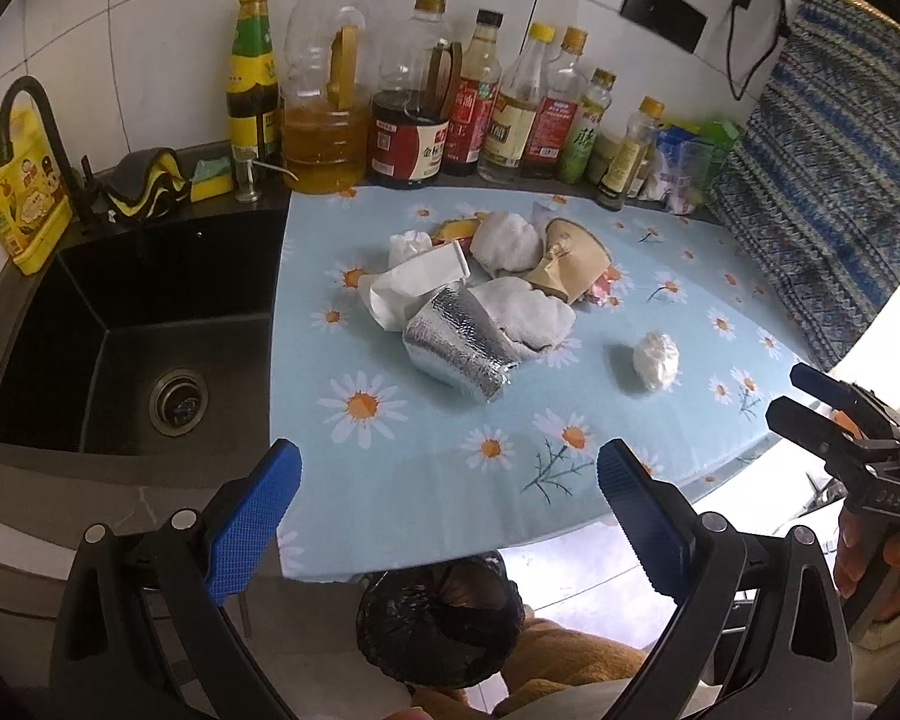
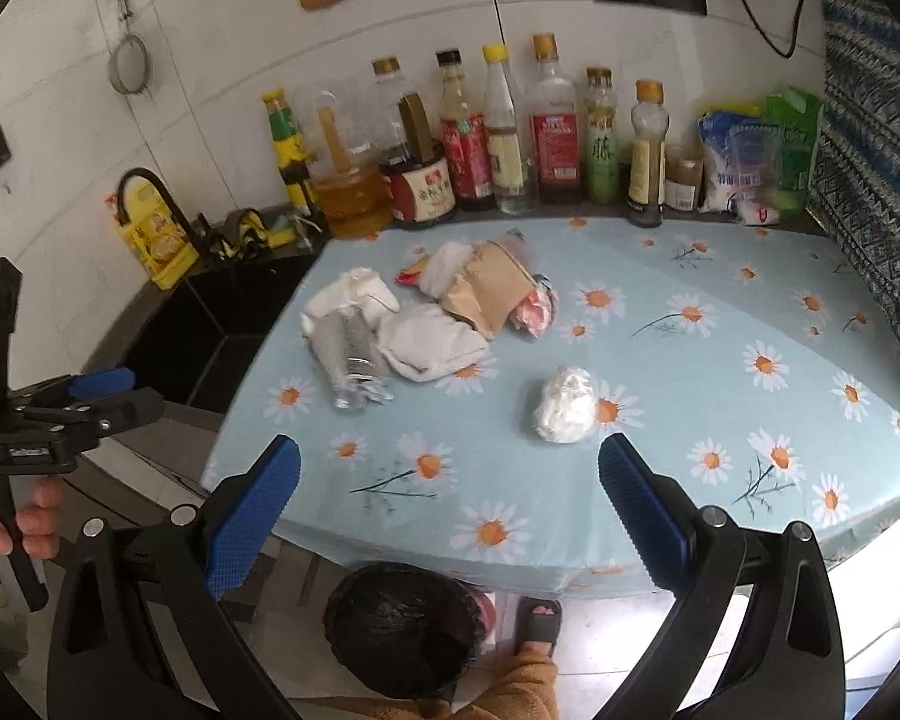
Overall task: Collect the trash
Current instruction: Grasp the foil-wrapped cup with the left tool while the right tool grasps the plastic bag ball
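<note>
Each handheld tool, the left gripper (image 1: 448, 474) and the right gripper (image 2: 449, 471), has black plastic arms studded with round silver screws and ending in jaws faced with blue ribbed pads, while the person wears tan fuzzy trousers (image 2: 525, 684) and a dark open-toed slipper (image 2: 537, 624).

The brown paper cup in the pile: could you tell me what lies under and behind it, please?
A pink-and-red wrapper pokes out beside the brown paper cup, and a white crumpled tissue lies behind it. Whatever lies directly beneath the cup is covered.
</note>
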Motion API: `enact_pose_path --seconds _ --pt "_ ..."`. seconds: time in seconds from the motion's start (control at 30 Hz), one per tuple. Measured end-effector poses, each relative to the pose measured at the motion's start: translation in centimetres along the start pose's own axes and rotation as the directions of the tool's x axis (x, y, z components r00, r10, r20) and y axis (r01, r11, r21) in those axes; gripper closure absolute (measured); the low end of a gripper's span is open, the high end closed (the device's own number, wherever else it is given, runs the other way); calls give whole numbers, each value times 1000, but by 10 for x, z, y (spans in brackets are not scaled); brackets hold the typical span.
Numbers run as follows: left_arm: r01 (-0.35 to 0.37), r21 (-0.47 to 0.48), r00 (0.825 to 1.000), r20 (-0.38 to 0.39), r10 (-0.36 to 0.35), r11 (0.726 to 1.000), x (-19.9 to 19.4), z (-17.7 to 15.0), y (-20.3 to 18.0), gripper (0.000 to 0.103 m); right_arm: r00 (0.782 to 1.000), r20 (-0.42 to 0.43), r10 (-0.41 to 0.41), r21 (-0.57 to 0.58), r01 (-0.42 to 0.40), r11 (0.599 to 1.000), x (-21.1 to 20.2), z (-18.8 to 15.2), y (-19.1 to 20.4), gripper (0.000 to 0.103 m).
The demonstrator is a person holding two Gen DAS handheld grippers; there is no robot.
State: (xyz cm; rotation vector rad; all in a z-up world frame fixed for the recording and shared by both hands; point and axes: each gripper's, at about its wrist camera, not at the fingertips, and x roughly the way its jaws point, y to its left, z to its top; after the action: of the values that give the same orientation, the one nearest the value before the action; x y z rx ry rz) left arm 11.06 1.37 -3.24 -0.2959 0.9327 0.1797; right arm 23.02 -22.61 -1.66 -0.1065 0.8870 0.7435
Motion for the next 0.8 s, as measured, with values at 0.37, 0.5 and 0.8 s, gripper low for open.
enact_pose_path --seconds 0.37,0.5,0.8 --pt "-42 -65 994 -108 34 997 59 25 -1 7 991 -132 21 15 -19 1000 77 17 -42 6" --pt "-24 -113 991 -134 9 993 77 32 2 7 984 -177 29 31 -24 999 101 20 -56 12" --pt "6 -243 985 -168 -48 970 108 37 11 7 965 -259 29 56 -15 998 147 26 -90 18"
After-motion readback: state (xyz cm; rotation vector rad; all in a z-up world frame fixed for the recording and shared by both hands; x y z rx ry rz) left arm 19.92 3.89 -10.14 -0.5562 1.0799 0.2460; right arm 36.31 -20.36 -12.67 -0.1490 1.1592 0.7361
